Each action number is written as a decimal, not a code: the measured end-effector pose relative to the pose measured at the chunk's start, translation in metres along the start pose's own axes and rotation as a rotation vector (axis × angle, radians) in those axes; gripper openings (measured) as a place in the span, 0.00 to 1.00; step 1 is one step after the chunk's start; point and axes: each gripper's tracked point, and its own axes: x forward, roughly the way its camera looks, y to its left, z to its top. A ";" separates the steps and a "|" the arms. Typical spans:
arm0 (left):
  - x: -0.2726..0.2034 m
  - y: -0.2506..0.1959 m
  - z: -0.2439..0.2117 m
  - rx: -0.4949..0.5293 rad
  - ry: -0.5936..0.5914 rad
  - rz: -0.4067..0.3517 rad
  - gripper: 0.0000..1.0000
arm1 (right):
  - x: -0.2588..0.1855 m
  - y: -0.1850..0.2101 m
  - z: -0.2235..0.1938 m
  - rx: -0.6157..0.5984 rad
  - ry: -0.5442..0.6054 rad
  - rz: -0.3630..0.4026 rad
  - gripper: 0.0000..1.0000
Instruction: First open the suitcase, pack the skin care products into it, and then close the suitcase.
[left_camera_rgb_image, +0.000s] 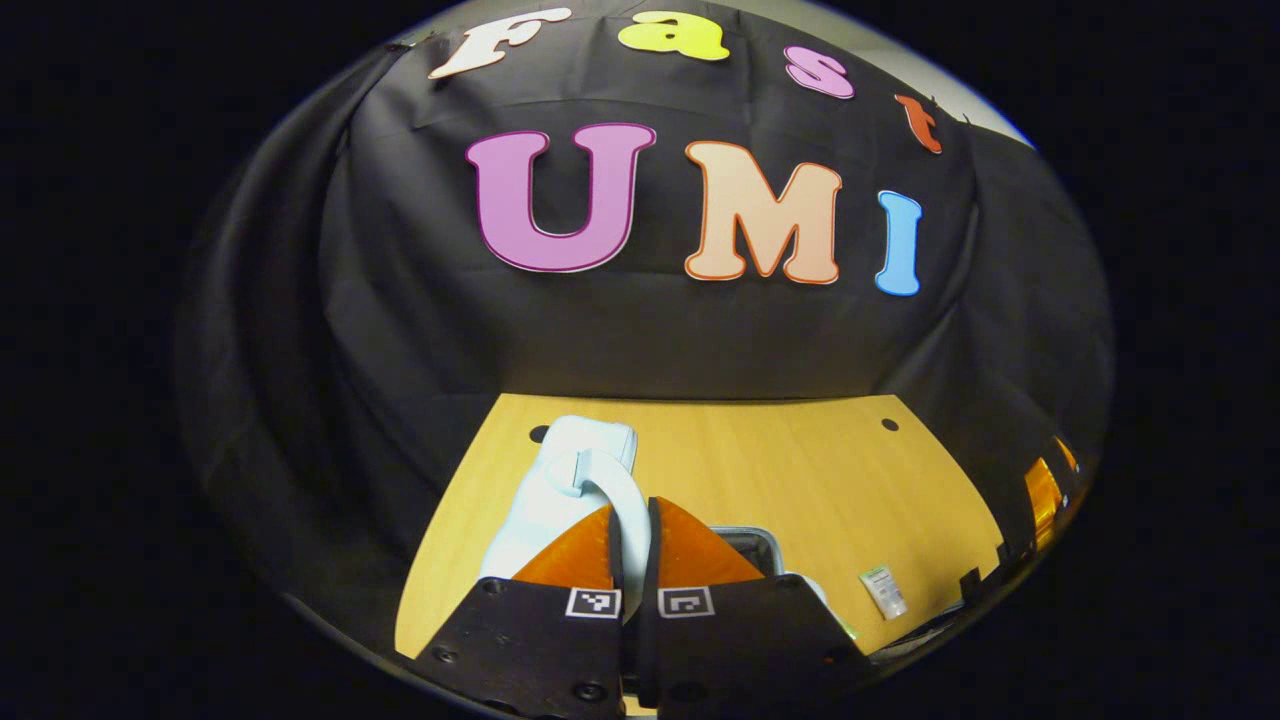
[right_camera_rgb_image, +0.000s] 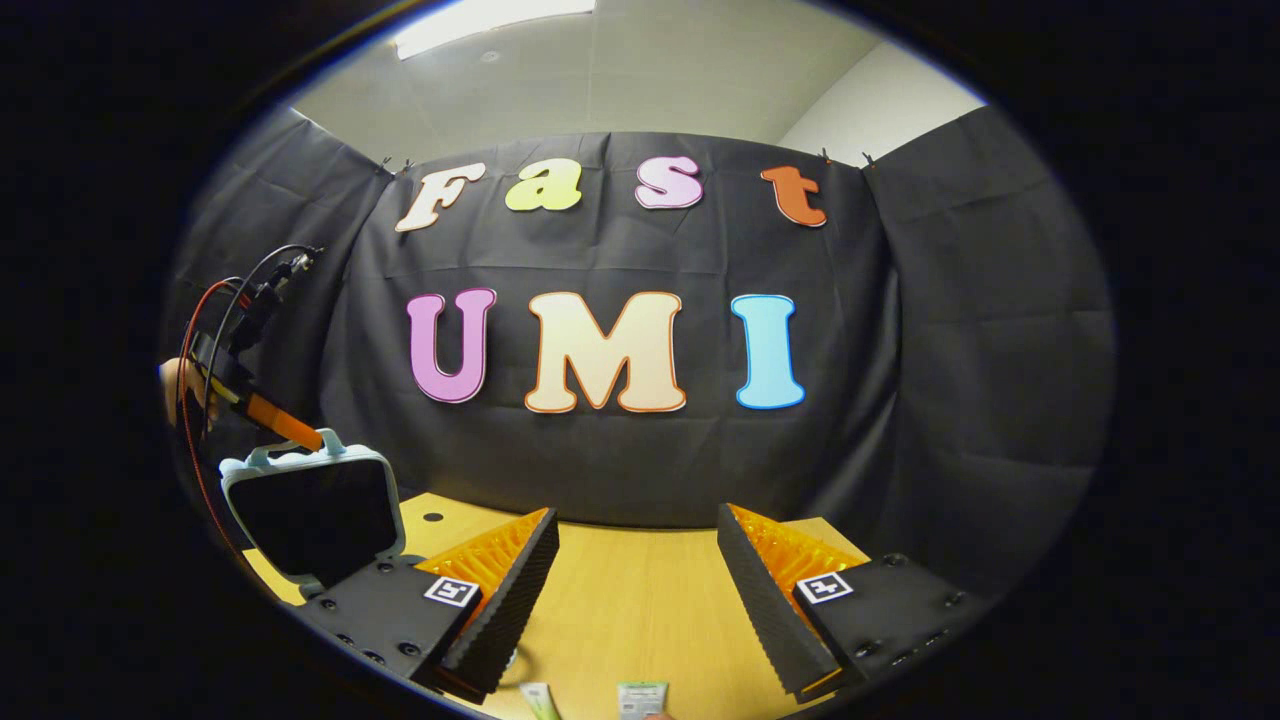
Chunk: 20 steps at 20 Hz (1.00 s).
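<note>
Left claw (left_camera_rgb_image: 632, 540): fingers together, clamped on the white handle (left_camera_rgb_image: 612, 490) of the suitcase (left_camera_rgb_image: 560, 500). In the left gripper view the handle loop runs straight down between the two fingers, both pressing on it. Suitcase is pale, rounded, sitting at the left-rear part of the wooden tabletop (left_camera_rgb_image: 800, 480).

In the right gripper view the same suitcase (right_camera_rgb_image: 310, 510) is far left, lid raised upright with its dark inner face towards the camera, and the left claw (right_camera_rgb_image: 300, 435) is at its top edge on the handle (right_camera_rgb_image: 330, 440). A hand (right_camera_rgb_image: 180, 385) with cables is behind that claw, left of the suitcase.

Right of the suitcase: a small sachet (left_camera_rgb_image: 884, 590) lies flat on the tabletop, well apart from the case. It has a green-and-white label, too small to read.

Right claw (right_camera_rgb_image: 635, 600): fingers wide apart, holding nothing, hanging over bare tabletop (right_camera_rgb_image: 640, 590) to the right of the suitcase. Two skin care packets at the near edge below it: a green tube (right_camera_rgb_image: 538, 703) and a white-green sachet (right_camera_rgb_image: 640, 698), both cut off by the view edge. The print is not legible.
</note>
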 end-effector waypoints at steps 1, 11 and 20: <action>0.001 0.011 0.002 -0.001 -0.003 0.006 0.00 | 0.002 0.009 0.000 0.001 -0.004 -0.001 0.99; 0.010 0.121 -0.010 -0.048 -0.041 0.063 0.00 | 0.014 0.052 -0.002 -0.006 -0.009 -0.068 0.99; 0.027 0.206 -0.046 -0.108 -0.014 0.148 0.00 | 0.009 0.060 0.001 -0.050 -0.006 -0.112 0.99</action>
